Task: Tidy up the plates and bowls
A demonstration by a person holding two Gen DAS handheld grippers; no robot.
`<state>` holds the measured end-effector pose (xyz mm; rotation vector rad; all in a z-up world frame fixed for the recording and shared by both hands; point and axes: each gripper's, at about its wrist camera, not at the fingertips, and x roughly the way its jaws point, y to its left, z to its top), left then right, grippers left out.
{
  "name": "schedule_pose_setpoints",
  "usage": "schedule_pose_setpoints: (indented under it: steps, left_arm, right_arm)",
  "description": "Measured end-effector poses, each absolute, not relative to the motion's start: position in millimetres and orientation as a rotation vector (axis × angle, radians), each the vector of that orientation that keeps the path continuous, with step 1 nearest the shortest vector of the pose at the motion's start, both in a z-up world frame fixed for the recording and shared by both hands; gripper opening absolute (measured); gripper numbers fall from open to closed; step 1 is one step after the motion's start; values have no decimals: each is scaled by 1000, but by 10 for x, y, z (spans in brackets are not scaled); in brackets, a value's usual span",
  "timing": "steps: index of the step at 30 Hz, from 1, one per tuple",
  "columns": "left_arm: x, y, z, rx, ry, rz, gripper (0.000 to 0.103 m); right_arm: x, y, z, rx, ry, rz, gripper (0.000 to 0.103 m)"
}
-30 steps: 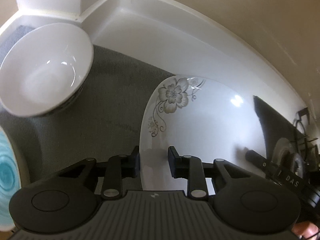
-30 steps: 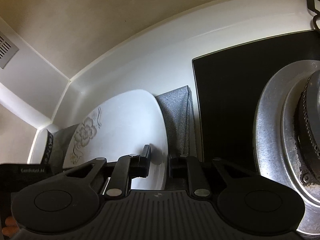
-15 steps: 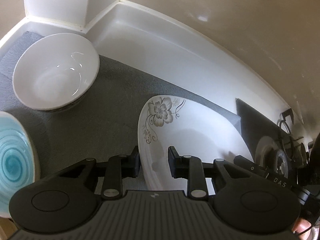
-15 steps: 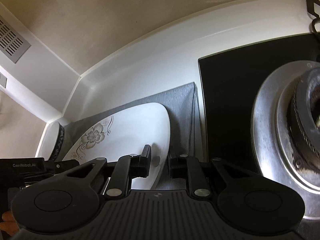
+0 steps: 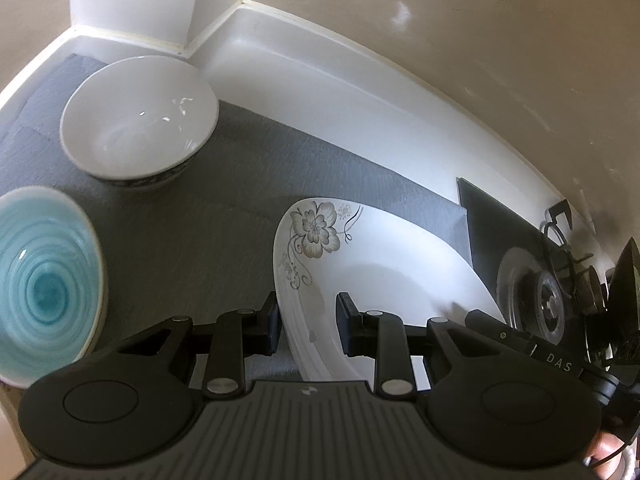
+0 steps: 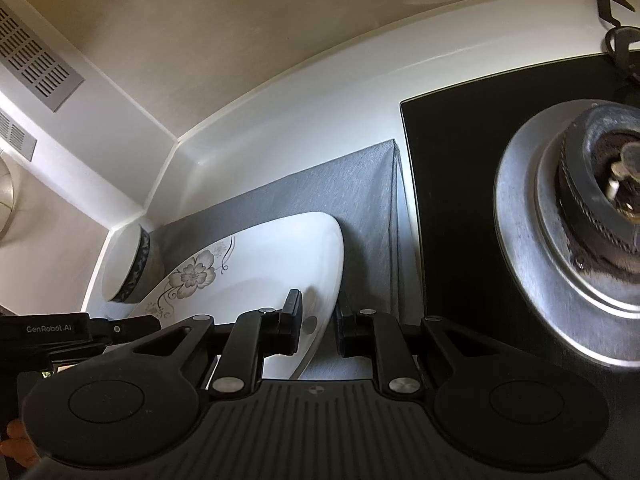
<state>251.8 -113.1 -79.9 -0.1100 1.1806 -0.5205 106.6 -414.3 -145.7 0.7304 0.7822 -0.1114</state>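
Item: one white plate with a grey flower print [image 5: 384, 264], rounded-square in outline, held at two opposite rims over a grey mat [image 5: 208, 232].

Grip, left: the plate's near-left rim is clamped between the jaws of the left gripper [image 5: 307, 322], one pad under the rim and one on the upper face. Grip, right: the opposite rim [image 6: 320, 280] is pinched by the right gripper [image 6: 318, 330], jaws nearly together on the thin edge. The plate is seen tilted in both views, and whether any edge touches the mat cannot be told.

Edges and clearance:
- Behind the plate, a bare strip of mat is shown, then a white countertop upstand [image 5: 360, 92] and a beige wall [image 5: 480, 40].
- To the right, the mat's edge [image 6: 394, 208] is met by a black glass hob [image 6: 452, 184]; a steel burner ring [image 6: 532, 240] lies near the plate's right rim.
- To the left, a wide open stretch of mat is left between the plate and the other dishes.

Other dishes on the mat:
- White bowl with a dark patterned band [image 5: 138, 124], upright, in the far-left corner, well apart from the plate.
- Teal bowl with a spiral glaze [image 5: 44, 284], at the left border of the left view, apart from both.

Surface of the held item: glossy white, flower and curling stems in one corner, faint ribbed rim, a shallow well at centre.
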Motion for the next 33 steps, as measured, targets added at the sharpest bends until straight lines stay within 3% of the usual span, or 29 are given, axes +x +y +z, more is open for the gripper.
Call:
schedule_pose_setpoints:
  steps: [33]
  left_arm:
    - [1616, -388, -760, -86, 1190, -590, 31]
  right_arm:
    - [39, -3389, -1319, 679, 738, -111, 18]
